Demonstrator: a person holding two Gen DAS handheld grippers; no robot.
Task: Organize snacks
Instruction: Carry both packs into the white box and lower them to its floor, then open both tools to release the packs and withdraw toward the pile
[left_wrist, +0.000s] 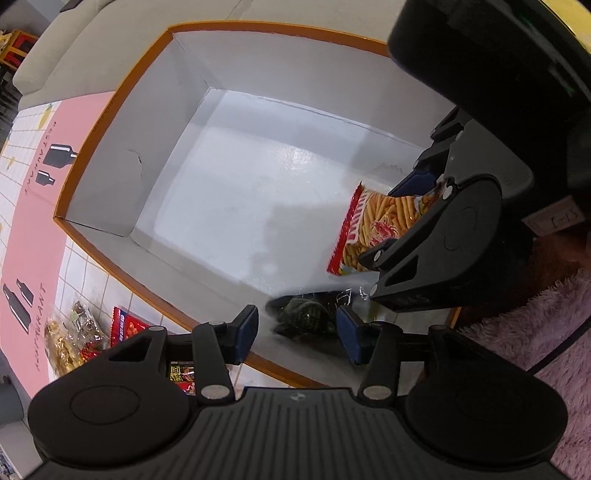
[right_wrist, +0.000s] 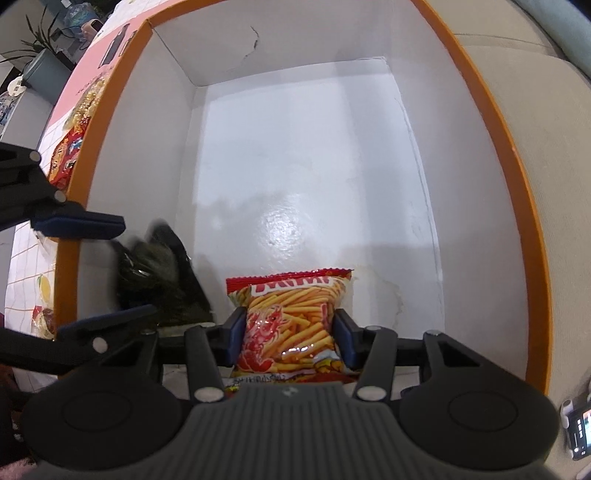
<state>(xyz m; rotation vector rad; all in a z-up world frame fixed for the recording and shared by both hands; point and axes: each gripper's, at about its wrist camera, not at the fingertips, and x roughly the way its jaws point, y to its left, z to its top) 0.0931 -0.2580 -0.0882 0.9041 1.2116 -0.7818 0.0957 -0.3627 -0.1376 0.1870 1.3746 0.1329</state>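
An orange-rimmed white box (left_wrist: 258, 184) (right_wrist: 314, 147) lies open below both grippers. A red bag of shrimp sticks (right_wrist: 291, 317) (left_wrist: 373, 225) stands at the box's near end. My right gripper (right_wrist: 291, 334) (left_wrist: 395, 229) is shut on it, the blue pads pinching its sides. A dark green snack packet (left_wrist: 306, 314) (right_wrist: 151, 266) lies in the box corner beside that bag. My left gripper (left_wrist: 299, 334) (right_wrist: 96, 271) straddles this packet with its jaws wide and a gap at one pad, so it is open. The packet looks blurred in the right wrist view.
Several loose snack packets (left_wrist: 81, 332) (right_wrist: 70, 147) lie on the pink and tiled tablecloth (left_wrist: 29, 221) outside the box's long side. A beige sofa (left_wrist: 74, 48) (right_wrist: 535, 147) runs along the other side. A pink rug (left_wrist: 554, 332) and a phone (right_wrist: 580, 428) are nearby.
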